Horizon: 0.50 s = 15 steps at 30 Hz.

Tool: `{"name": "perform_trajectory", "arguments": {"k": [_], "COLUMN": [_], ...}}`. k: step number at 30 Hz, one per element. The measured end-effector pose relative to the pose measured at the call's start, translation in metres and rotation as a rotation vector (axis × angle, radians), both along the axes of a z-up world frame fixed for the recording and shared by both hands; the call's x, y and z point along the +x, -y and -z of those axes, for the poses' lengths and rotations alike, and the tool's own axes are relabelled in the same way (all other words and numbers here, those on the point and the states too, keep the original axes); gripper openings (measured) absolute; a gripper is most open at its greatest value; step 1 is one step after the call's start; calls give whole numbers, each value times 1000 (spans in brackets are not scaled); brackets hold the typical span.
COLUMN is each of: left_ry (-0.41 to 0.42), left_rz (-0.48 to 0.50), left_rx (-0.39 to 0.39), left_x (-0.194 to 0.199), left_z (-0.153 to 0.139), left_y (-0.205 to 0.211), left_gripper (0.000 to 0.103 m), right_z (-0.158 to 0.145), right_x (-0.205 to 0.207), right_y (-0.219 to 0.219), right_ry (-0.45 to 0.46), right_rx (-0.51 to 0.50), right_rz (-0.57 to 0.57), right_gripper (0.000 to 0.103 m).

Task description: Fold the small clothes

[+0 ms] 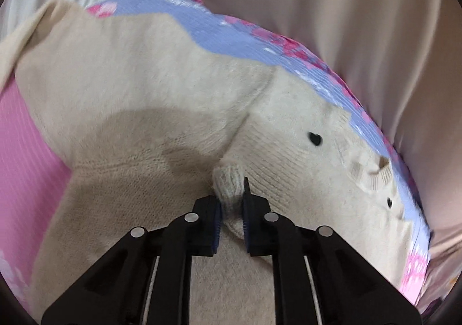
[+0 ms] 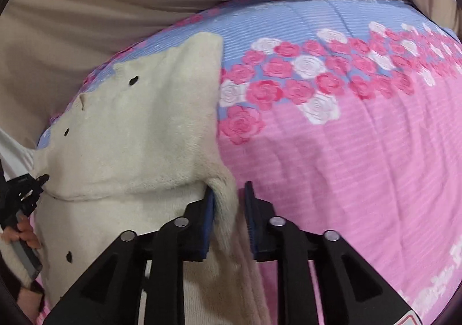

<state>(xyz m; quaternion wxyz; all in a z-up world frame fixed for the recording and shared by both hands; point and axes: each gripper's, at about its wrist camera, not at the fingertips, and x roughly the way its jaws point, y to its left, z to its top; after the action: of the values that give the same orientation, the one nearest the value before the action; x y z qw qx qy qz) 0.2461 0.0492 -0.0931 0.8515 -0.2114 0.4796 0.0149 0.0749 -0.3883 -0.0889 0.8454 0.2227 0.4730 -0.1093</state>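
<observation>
1. The cardigan [image 1: 138, 88], cream knit with small black buttons, lies spread on the floral bedspread [image 2: 361, 137]. In the right wrist view it fills the left half of the frame; in the left wrist view it covers the centre.
2. The left gripper [image 1: 232, 209] has its jaws nearly together, clamped on a small bunched pinch of knit at lower centre of its view. The grip looks secure.
3. The right gripper [image 2: 229, 209] straddles the cardigan's right edge at lower centre of its view. The fabric ridge lies against the left pad; the right pad stands clear over pink bedspread. Jaws partly apart, not yet pinching.
4. A hand [image 2: 27, 234] holds the left gripper at the left edge of the right wrist view.
5. Judged step: taking both holds before the fold.
6. To do it well: close the right jaws fully on the edge, catching knit only, no bedspread.
7. Then lift both holds evenly so the fold line stays straight.
8. Risk: the thick edge slips from a partial pinch.
</observation>
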Motion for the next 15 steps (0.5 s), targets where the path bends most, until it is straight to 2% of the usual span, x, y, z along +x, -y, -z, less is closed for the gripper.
{"name": "perform_trajectory", "arguments": {"k": [2,3,4,5,7,10,13,14,15], "left_ry": [33,69,100,121,124,68,-28,-4,12], "left_rz": [-1,-15,-29,-36,-6,53,46,39,50], "left_rx": [-12,-14,-21,-32,-61,-84,-58,-45,-20], "left_x": [-11,-19,-25,-27,-24,-9,1,-1,-3], "left_z": [-22,-38,-50,-56,-57,-35,3,5,4], "left_y": [-4,-7,-8,-6,5,33,48,49,52], "left_gripper": [21,31,37,44,44,44,43,43,43], "right_z": [-28,-42,-57,-65,-73,-56,-10,10,11], "right_x": [-11,-13,-7,5,41,97,152,164,164], "right_y": [2,3,3,2,-2,0,12,16,17], "right_ry": [62,97,140,157,175,153,24,-62,-33], "right_rx": [-43,-75,-98,-100,-110,-74,-29,-44,-51], "right_rz": [6,4,-13,-39,-102,-135,-120,-117,-116], "right_gripper": [24,24,22,11,4,4,4,0,0]}}
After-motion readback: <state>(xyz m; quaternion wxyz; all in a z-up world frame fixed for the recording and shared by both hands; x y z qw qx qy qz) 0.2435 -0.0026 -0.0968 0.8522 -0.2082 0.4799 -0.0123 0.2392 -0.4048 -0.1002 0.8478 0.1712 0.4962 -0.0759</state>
